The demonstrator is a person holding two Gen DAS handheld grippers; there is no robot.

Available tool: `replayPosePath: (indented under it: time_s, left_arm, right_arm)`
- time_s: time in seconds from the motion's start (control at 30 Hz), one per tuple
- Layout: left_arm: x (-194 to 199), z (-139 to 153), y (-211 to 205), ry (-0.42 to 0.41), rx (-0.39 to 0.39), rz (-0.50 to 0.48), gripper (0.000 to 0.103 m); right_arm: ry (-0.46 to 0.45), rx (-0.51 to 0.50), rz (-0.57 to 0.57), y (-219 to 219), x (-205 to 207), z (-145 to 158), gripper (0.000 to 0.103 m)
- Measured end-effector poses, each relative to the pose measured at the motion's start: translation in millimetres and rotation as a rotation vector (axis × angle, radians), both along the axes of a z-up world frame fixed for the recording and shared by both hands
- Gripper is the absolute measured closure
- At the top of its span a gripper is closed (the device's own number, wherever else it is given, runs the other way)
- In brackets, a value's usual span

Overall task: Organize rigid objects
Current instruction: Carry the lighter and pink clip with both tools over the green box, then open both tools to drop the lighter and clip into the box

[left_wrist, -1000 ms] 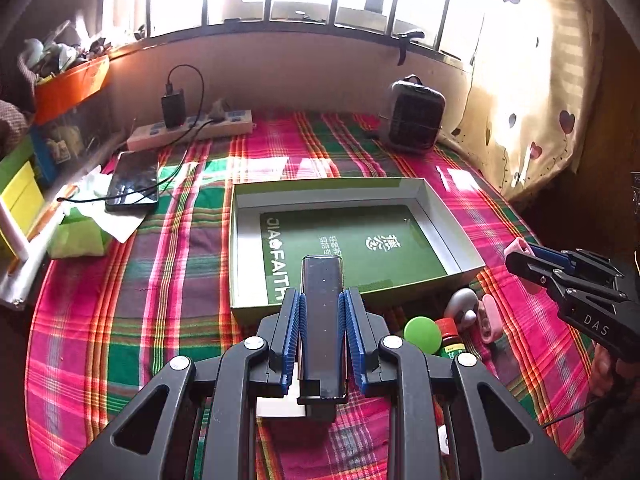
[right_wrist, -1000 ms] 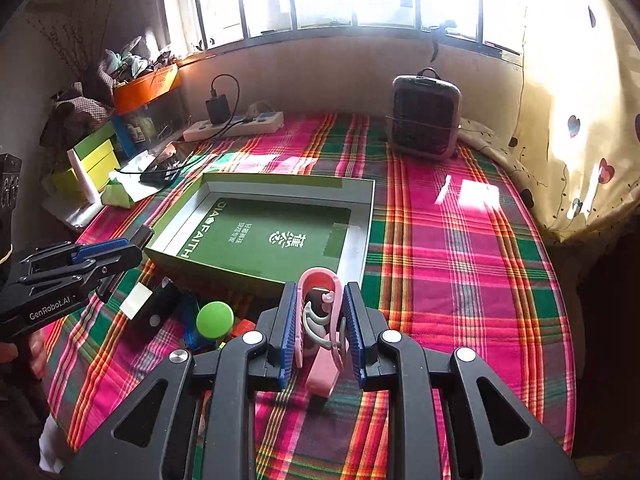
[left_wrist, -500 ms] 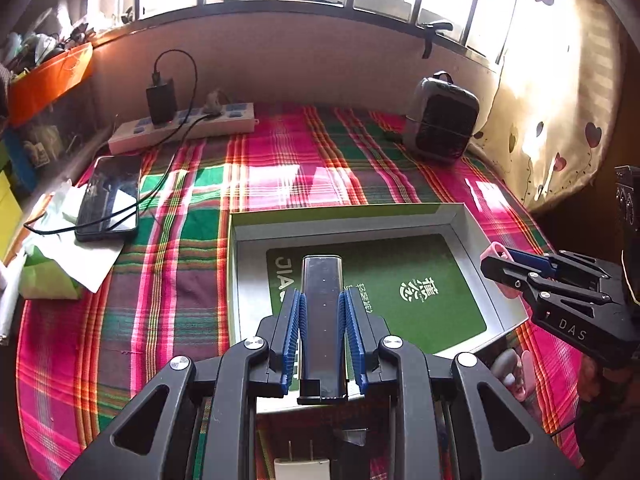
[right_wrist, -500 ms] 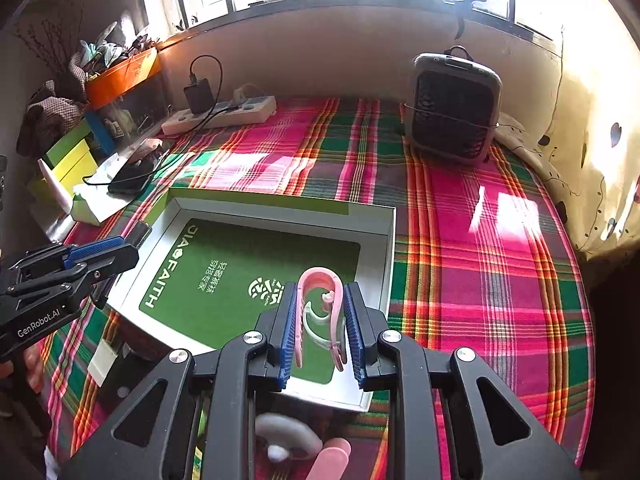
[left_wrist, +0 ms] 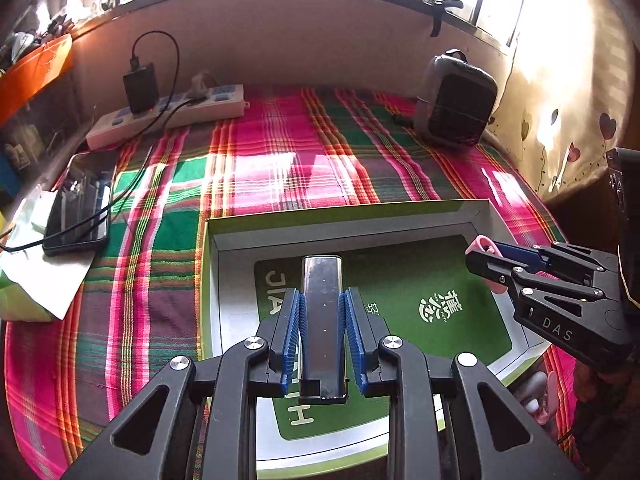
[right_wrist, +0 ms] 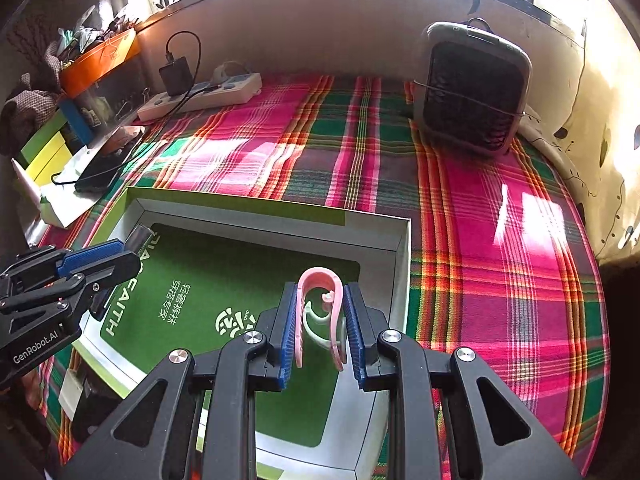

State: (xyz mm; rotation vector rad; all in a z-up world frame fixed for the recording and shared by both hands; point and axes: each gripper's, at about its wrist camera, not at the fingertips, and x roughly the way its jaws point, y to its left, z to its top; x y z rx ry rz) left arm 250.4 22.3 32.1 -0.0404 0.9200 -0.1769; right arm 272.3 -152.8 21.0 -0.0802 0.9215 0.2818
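Note:
My left gripper (left_wrist: 322,300) is shut on a flat black bar-shaped device (left_wrist: 322,320), held above the left half of a shallow green-and-white box (left_wrist: 348,212). My right gripper (right_wrist: 319,300) is shut on a pink U-shaped clip (right_wrist: 320,276) over the right half of the same box (right_wrist: 272,216). In the left wrist view the right gripper (left_wrist: 486,258) comes in from the right with the pink clip's tip (left_wrist: 480,245) showing. In the right wrist view the left gripper (right_wrist: 128,250) comes in from the left with the black device's end (right_wrist: 140,236) sticking out.
A plaid cloth (left_wrist: 280,152) covers the table. A power strip (left_wrist: 168,114) with a charger, a phone (left_wrist: 78,208) on paper, and a small heater (right_wrist: 474,88) stand toward the back. Pale pink and white items (left_wrist: 538,396) lie beside the box's right front corner.
Both grippers have moved forward and lower with their objects, from in front of the box to over its inside. The loose items at the front have mostly dropped out of sight.

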Motion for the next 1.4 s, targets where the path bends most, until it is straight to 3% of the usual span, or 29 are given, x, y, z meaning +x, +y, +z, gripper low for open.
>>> replayPosePath:
  time_s: [1.17,1.4]
  left_arm:
    - [11.9,-19.8,4.3,0.034,0.024,0.045,0.081]
    - [6.8,-17.9,2.0,0.035,0.045,0.046,0.074]
  right_arm:
    - [-0.017,-0.035,0.005,8.2,7.3,-11.8,0.079]
    - [-0.015,-0.012,0.002,6.2,5.0,-11.2,0.077]
